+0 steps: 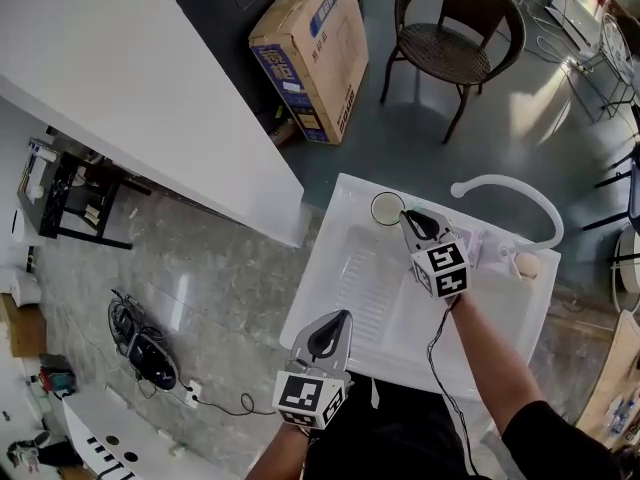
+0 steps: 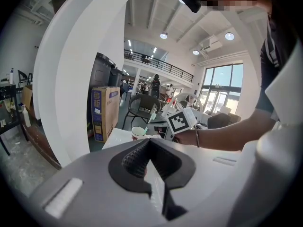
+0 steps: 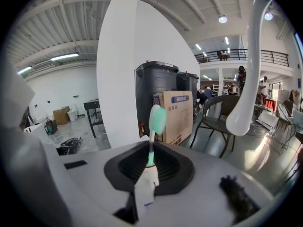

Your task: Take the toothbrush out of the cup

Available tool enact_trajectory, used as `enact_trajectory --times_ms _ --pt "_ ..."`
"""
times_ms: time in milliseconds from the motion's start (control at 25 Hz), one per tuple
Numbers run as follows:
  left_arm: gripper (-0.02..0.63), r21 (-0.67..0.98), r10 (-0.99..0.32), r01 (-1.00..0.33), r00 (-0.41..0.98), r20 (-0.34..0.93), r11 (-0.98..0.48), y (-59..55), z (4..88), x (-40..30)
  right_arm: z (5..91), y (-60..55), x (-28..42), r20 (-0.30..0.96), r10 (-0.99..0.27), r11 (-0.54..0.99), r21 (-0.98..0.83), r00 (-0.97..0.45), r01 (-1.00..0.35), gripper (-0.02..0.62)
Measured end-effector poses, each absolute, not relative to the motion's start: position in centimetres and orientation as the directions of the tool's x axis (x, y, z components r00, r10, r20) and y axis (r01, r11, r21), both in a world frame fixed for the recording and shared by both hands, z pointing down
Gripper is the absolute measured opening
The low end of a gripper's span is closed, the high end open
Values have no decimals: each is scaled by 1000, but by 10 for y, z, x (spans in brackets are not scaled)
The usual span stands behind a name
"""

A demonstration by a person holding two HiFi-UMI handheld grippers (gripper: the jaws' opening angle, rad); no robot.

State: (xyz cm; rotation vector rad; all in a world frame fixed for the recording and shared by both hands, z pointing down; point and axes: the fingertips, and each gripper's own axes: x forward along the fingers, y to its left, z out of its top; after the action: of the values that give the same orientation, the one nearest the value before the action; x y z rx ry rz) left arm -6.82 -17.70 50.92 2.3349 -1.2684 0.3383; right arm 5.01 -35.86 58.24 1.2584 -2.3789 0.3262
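In the head view a white cup (image 1: 387,209) stands at the far left corner of the white sink (image 1: 345,288). My right gripper (image 1: 418,225) is just right of the cup, shut on the toothbrush. In the right gripper view the toothbrush (image 3: 156,120) has a green head sticking up past the jaws and a white handle pinched between them. The left gripper view shows the cup (image 2: 138,132) with the green brush head (image 2: 152,117) above its rim; whether the two touch I cannot tell. My left gripper (image 1: 335,326) hangs over the sink's near edge, shut and empty.
A curved white faucet (image 1: 512,194) arches over the sink's far right side. Beyond the sink stand a cardboard box (image 1: 311,50) and a dark wicker chair (image 1: 455,30). A white wall panel (image 1: 130,88) runs along the left. Cables (image 1: 145,348) lie on the floor.
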Motion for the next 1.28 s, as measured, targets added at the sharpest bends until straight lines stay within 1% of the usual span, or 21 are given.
enact_trajectory --times_ms 280,880,1280 --pt "9 269 -719 -830 557 415 -488 -170 504 -63 562 -345 47 453 -726 586 13 -517 -810 37" --pt "9 231 -725 -815 578 375 -531 -169 483 -63 505 -318 58 389 -762 573 30 -518 -819 37" --pt "9 238 -711 -793 608 353 -561 -168 476 -53 480 -289 73 365 -778 550 0 -512 -835 37"
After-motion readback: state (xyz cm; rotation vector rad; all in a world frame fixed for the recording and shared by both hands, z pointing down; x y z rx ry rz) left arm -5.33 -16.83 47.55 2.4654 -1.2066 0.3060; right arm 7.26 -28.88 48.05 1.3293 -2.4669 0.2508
